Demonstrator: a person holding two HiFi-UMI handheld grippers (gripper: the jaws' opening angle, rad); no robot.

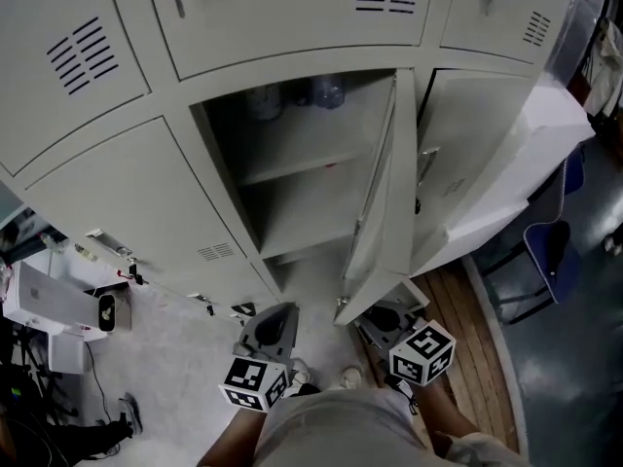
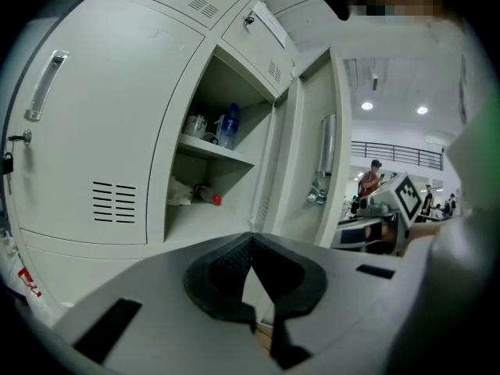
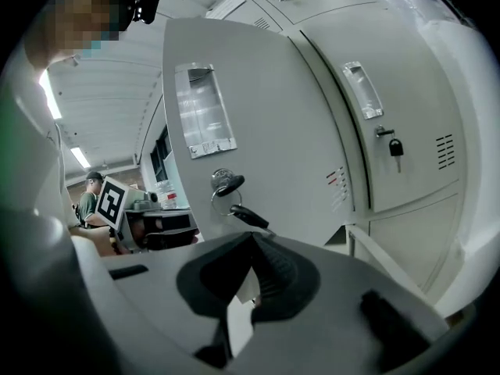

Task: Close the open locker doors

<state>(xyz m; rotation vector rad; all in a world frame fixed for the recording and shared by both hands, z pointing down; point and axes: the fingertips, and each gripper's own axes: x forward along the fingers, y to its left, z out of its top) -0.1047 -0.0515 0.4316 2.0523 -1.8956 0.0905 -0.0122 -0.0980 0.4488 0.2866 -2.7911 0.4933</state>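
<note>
A grey locker (image 1: 302,173) in the middle of the row stands open, its shelves showing. Its door (image 1: 382,197) is swung out toward me, edge-on in the head view. The left gripper view shows bottles (image 2: 226,126) on the upper shelf. The door's outer face (image 3: 234,123) fills the right gripper view, with a handle recess and a key (image 3: 226,183) in the lock. My left gripper (image 1: 277,311) is held low in front of the open locker, shut and empty. My right gripper (image 1: 378,315) is just below the door's bottom corner, also shut and empty.
The neighbouring doors (image 1: 127,202) look shut, one with a hanging key (image 3: 396,148). A white box (image 1: 47,305) and cables lie on the floor at left. A blue chair (image 1: 551,259) stands at right beside a wooden floor strip (image 1: 482,358). People (image 2: 370,180) are far behind.
</note>
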